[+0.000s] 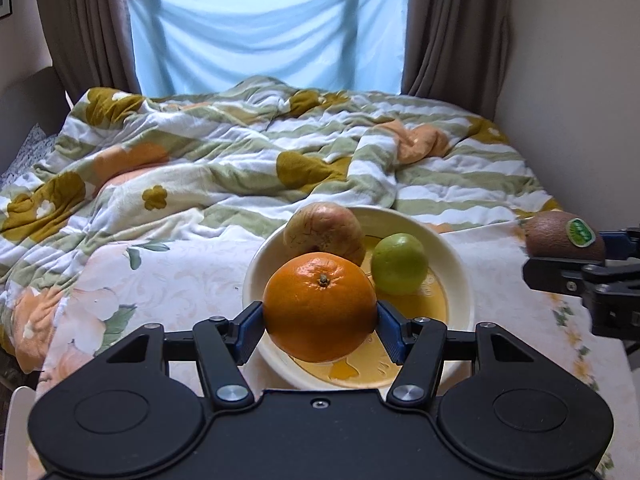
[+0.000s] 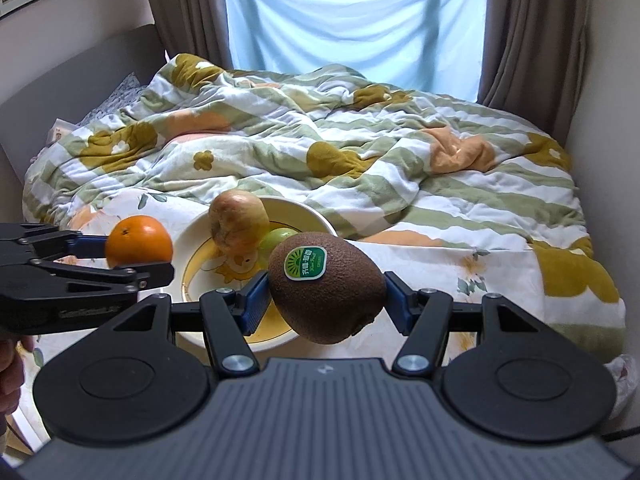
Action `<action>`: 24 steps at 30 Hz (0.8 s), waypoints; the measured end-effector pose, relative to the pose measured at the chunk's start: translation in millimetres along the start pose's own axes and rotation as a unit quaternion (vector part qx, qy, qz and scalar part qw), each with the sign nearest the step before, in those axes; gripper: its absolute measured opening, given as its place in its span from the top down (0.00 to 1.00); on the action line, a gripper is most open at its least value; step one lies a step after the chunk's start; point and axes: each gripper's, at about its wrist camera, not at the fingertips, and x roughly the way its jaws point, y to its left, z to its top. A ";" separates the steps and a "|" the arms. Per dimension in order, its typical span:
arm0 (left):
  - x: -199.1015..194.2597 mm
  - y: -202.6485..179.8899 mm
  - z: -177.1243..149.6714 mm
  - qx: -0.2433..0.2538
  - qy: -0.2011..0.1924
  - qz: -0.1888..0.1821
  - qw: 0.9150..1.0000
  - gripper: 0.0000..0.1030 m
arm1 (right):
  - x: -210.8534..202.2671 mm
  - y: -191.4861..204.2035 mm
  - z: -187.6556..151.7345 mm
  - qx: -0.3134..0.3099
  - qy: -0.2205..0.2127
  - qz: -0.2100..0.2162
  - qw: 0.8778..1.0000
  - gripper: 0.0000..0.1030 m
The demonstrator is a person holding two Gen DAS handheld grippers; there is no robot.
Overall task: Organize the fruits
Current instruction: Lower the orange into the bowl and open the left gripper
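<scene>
My left gripper (image 1: 320, 322) is shut on an orange (image 1: 320, 306) and holds it above the near side of a cream bowl (image 1: 460, 280). In the bowl lie a brownish apple (image 1: 324, 234) and a small green fruit (image 1: 399, 264). The right gripper (image 2: 326, 300) is shut on a brown kiwi (image 2: 326, 288) with a green sticker, hanging just right of the bowl (image 2: 192, 236). In the right wrist view the left gripper (image 2: 132, 258) with the orange (image 2: 138, 246) shows at the left, beside the apple (image 2: 238, 222). In the left wrist view the kiwi (image 1: 564, 236) appears at the right edge.
The bowl stands on a small table under a floral cloth (image 1: 160, 280). Behind it is a bed with a crumpled striped quilt (image 1: 240, 160), then brown curtains (image 1: 84, 28) and a blue-covered window (image 1: 264, 28). Walls close in on both sides. A hand (image 2: 10, 372) shows at the lower left.
</scene>
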 end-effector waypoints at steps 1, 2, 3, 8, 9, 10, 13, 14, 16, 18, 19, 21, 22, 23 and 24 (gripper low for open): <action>6.7 0.0 0.8 0.000 0.004 0.001 1.000 0.38 | 3.6 -1.6 0.2 0.000 0.002 0.002 1.000 0.27; 13.3 -0.4 1.3 0.000 0.009 0.002 1.000 0.38 | 8.7 -2.2 0.9 -0.001 0.005 0.004 1.000 0.27; 19.6 -0.8 0.9 0.001 0.014 0.002 1.000 0.38 | 11.9 -3.4 1.2 -0.001 0.007 0.006 1.000 0.27; 43.1 -1.9 -2.2 0.008 0.035 0.004 0.999 0.38 | 27.9 -7.8 2.7 -0.006 0.015 0.011 1.000 0.27; 46.2 -1.9 -2.6 0.009 0.038 0.002 0.999 0.38 | 30.9 -8.3 3.0 -0.006 0.016 0.012 1.000 0.27; 48.9 -2.0 -3.2 0.010 0.040 0.001 0.999 0.38 | 33.2 -8.1 3.3 -0.007 0.017 0.012 1.000 0.27; 55.0 -2.8 -3.4 0.013 0.045 -0.004 0.999 0.38 | 37.5 -7.5 4.2 -0.006 0.019 0.013 1.000 0.27; 56.8 -3.2 -3.6 0.013 0.046 -0.006 0.999 0.38 | 39.4 -7.4 4.4 -0.006 0.019 0.013 1.000 0.27; 60.9 -3.7 -3.8 0.011 0.052 -0.007 0.999 0.37 | 39.5 -7.6 4.6 -0.005 0.019 0.013 1.000 0.27; 63.8 -4.4 -4.1 0.013 0.059 -0.007 0.998 0.35 | 38.7 -7.8 5.0 -0.006 0.019 0.012 1.000 0.27; 61.6 -4.3 -4.3 0.016 0.054 -0.006 0.998 0.25 | 37.7 -7.8 5.1 -0.006 0.019 0.012 1.000 0.27; 50.3 -3.7 -3.6 0.023 0.033 -0.004 0.999 0.08 | 37.7 -8.1 5.5 -0.006 0.019 0.012 1.000 0.27; 44.3 -3.4 -2.6 0.025 0.024 -0.001 0.999 0.03 | 39.8 -7.6 5.8 -0.005 0.019 0.011 1.000 0.27; 38.1 -2.3 -2.0 0.027 0.017 0.001 0.999 0.03 | 40.4 -8.0 6.8 -0.003 0.018 0.011 1.000 0.27; 32.9 -0.4 -1.1 0.029 0.016 0.001 0.999 0.03 | 41.6 -7.8 7.5 -0.002 0.016 0.010 1.000 0.27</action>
